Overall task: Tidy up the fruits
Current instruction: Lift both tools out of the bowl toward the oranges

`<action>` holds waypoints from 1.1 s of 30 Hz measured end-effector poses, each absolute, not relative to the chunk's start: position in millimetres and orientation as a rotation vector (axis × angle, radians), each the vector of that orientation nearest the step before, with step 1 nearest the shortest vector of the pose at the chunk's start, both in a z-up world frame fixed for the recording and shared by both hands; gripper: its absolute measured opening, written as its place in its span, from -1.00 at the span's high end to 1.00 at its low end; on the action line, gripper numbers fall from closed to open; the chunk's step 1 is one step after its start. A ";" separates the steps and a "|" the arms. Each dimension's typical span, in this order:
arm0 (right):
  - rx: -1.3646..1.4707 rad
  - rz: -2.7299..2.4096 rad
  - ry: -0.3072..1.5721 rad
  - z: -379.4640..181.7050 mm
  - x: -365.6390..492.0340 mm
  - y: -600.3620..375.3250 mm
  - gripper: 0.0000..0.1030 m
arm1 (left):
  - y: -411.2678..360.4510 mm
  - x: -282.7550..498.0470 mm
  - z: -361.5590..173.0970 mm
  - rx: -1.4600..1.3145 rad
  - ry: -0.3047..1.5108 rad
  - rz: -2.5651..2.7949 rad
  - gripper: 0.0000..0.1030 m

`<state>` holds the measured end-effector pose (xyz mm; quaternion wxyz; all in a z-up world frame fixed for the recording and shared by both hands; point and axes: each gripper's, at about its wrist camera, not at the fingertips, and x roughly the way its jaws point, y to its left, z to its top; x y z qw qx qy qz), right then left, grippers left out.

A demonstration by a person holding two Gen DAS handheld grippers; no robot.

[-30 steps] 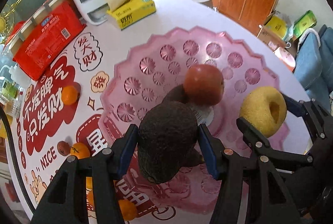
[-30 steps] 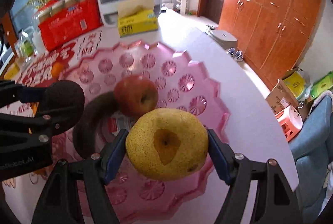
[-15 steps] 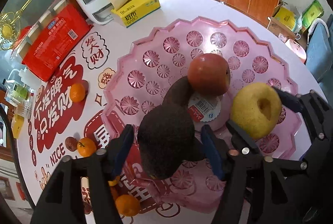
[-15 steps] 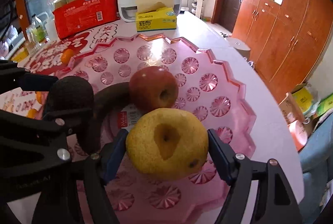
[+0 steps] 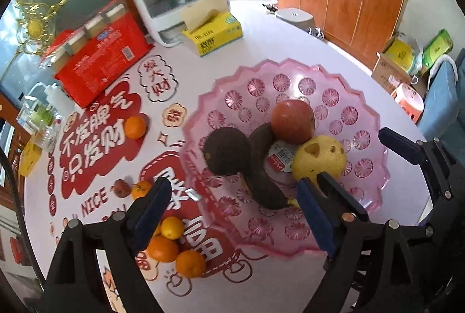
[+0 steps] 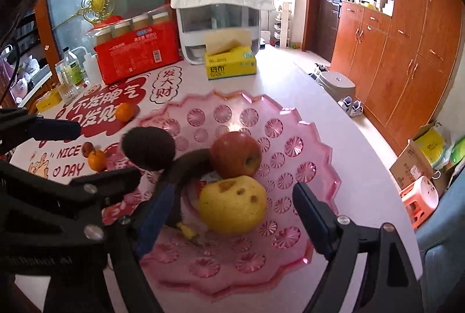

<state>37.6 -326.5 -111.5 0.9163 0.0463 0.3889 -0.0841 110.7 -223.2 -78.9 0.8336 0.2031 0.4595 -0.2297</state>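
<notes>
White counter (image 5: 290,33) carries pink tray (image 5: 375,121); pear (image 6: 232,204) at apple's (image 6: 235,154) six o'clock; both tools, left (image 5: 232,214) and right (image 6: 235,222), gape wide, empty

Apple (image 6: 235,154), pear (image 6: 232,204), avocado (image 6: 148,148) in tray (image 6: 316,167); oranges (image 5: 171,246) outside.

The tablecloth (image 6: 290,86) carried red panels with the Chinese lines 不发脾气 and 只发财, a white bubble reading 发大财, and the English words "NICE DAY". The yellow tissue box (image 6: 231,62) bore "BABO" under blurred Chinese characters. Print on the red carton (image 6: 136,55) was too small to read.
</notes>
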 end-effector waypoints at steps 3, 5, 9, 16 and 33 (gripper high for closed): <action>0.087 -0.182 0.798 -100.6 31.1 -320.2 -0.64 | -207.7 104.3 -62.4 0.403 0.950 -0.479 -0.71; 0.075 -0.187 0.795 -93.3 25.9 -315.5 -0.64 | -195.2 98.6 -51.4 0.379 0.935 -0.474 -0.74; 0.038 -0.194 0.783 -79.8 14.0 -304.4 -0.64 | -171.4 89.8 -34.8 0.354 0.916 -0.452 -0.75; 0.016 -0.128 0.774 -58.7 -2.0 -282.5 -0.64 | -110.7 78.7 6.3 0.286 0.851 -0.384 -0.76; -0.010 -0.007 0.737 -18.2 5.7 -193.9 -0.63 | 26.2 86.9 55.9 0.260 0.749 -0.293 -0.87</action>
